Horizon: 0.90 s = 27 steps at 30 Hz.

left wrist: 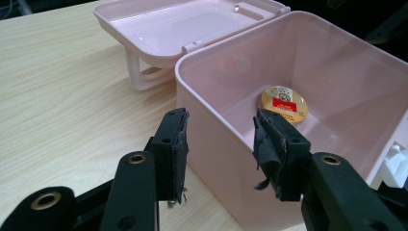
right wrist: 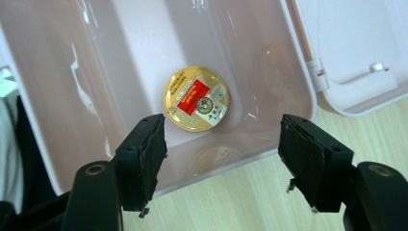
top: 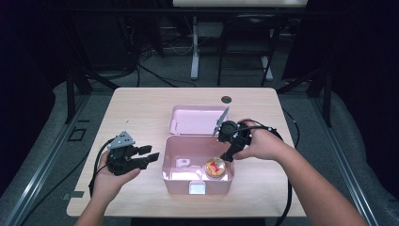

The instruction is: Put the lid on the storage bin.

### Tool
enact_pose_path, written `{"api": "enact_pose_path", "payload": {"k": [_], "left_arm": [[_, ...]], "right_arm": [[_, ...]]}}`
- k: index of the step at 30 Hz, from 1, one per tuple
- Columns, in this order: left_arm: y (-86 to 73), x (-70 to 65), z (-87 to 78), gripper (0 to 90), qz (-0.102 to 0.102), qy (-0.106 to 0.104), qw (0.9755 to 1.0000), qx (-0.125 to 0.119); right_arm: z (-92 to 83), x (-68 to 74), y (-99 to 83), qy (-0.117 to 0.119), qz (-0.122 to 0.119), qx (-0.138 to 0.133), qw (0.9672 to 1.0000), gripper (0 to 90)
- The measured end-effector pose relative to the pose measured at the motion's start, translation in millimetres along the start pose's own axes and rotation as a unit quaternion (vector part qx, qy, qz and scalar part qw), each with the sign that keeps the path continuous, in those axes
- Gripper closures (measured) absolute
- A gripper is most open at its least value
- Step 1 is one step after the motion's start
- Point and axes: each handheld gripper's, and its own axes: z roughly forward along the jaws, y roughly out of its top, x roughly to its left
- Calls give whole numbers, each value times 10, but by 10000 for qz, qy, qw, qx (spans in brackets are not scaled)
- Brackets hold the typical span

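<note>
One gold tin (right wrist: 195, 98) lies in the pink box (right wrist: 57, 96), beyond the right gripper's (right wrist: 221, 144) released jaws.

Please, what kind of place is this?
Probably a lab or workshop set up for recording: a wooden table under dark surroundings, cables on the floor, and metal stand legs behind.

A round gold tin (right wrist: 195, 98) with a red label lies flat inside the open pink box (top: 175, 160).
</note>
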Motion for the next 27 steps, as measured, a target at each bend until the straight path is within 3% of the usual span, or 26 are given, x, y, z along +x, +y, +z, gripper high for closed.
{"api": "enact_pose_path", "payload": {"k": [2, 5, 8, 14, 17, 25, 27], "left_arm": [[-1, -25, 19, 568, 14, 52, 10000, 17], [-2, -43, 37, 581, 32, -36, 10000, 39], [-13, -71, 66, 648, 52, -91, 9999, 42], [-28, -99, 128, 692, 38, -123, 9998, 117], [-33, -107, 170, 720, 46, -78, 9998, 149], [-33, -140, 220, 736, 59, -82, 9998, 143], [-28, -160, 233, 755, 115, -27, 9997, 201]], "right_arm": [[-10, 3, -17, 71, 22, -44, 10000, 355], [-9, 2, -45, 122, 115, -193, 9997, 387], [-7, -3, -79, 210, 189, -241, 9993, 441], [-15, -40, -118, -38, 307, -428, 9986, 467], [-21, -74, -130, -83, 501, -589, 9970, 478], [-5, -118, -155, -158, 670, -694, 9952, 486], [-16, -143, -167, -213, 832, -783, 9932, 493]]}}
